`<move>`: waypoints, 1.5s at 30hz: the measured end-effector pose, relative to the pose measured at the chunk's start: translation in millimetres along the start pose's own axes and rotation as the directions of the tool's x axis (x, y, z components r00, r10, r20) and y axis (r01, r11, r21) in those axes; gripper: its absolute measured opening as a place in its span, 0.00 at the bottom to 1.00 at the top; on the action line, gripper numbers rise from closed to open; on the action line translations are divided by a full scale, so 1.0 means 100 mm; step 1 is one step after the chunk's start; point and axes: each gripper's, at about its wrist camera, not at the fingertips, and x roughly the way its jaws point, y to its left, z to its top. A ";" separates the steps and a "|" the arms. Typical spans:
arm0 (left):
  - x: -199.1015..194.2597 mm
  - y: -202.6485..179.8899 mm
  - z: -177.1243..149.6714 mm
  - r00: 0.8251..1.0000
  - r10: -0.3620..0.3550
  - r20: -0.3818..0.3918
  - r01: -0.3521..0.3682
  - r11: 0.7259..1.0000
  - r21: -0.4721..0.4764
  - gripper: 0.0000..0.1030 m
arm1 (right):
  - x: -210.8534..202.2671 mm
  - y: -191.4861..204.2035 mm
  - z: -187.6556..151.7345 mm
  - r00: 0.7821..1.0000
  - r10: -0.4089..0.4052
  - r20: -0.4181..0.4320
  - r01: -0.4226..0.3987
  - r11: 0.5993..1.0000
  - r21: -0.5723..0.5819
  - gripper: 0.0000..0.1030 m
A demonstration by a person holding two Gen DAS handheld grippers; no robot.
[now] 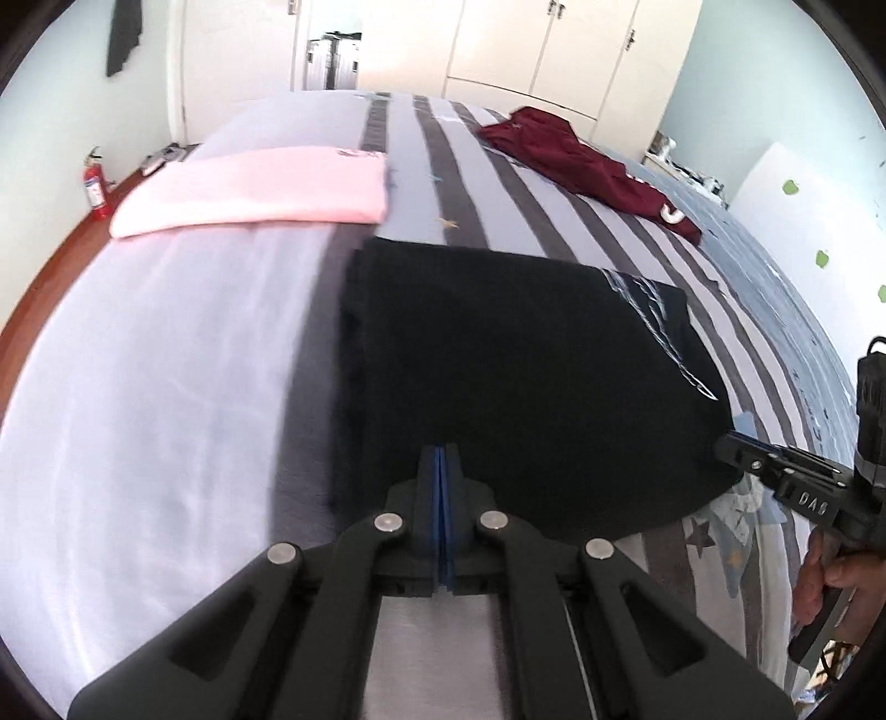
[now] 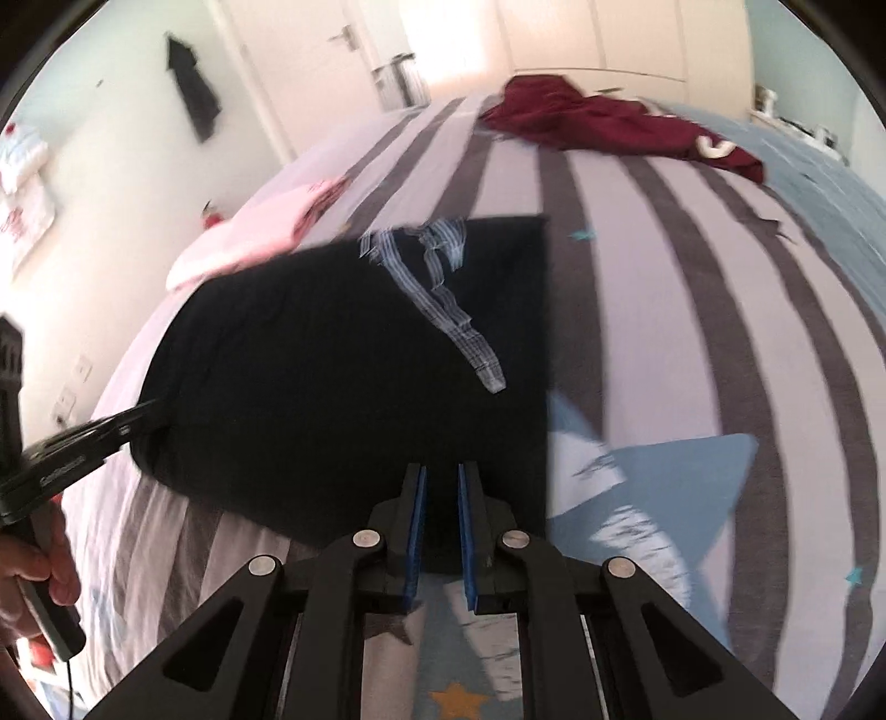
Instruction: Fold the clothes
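- We see the bed (image 1: 166, 360), smooth sheet in grey-and-white stripes (image 2: 692, 277), filling a bedroom with pale wardrobes (image 1: 554, 44).
- The folded black garment (image 1: 498, 360), soft and rectangular, lies flat mid-bed, near edge towards us.
- A folded pink garment (image 1: 255, 191) and a crumpled maroon garment (image 1: 581, 160) lie well apart beyond.
- Our left gripper (image 1: 441, 459) is closed, seemingly pinching the black hem; our right gripper (image 2: 441, 487) is slightly parted, empty.

A folded shirt (image 1: 498, 376) is lying in the middle of the frame on the bed (image 1: 166, 387). Another folded top (image 1: 255, 191) is sitting at the upper left, behind it. A crumpled garment (image 1: 581, 160) is lying at the upper right, farther back on the bed.
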 end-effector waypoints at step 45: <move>1.02 0.12 1.15 0.994 0.089 0.060 -0.088 0.996 -0.013 0.02 | 0.85 -0.22 0.96 0.997 -0.007 0.077 0.003 0.998 0.065 0.06</move>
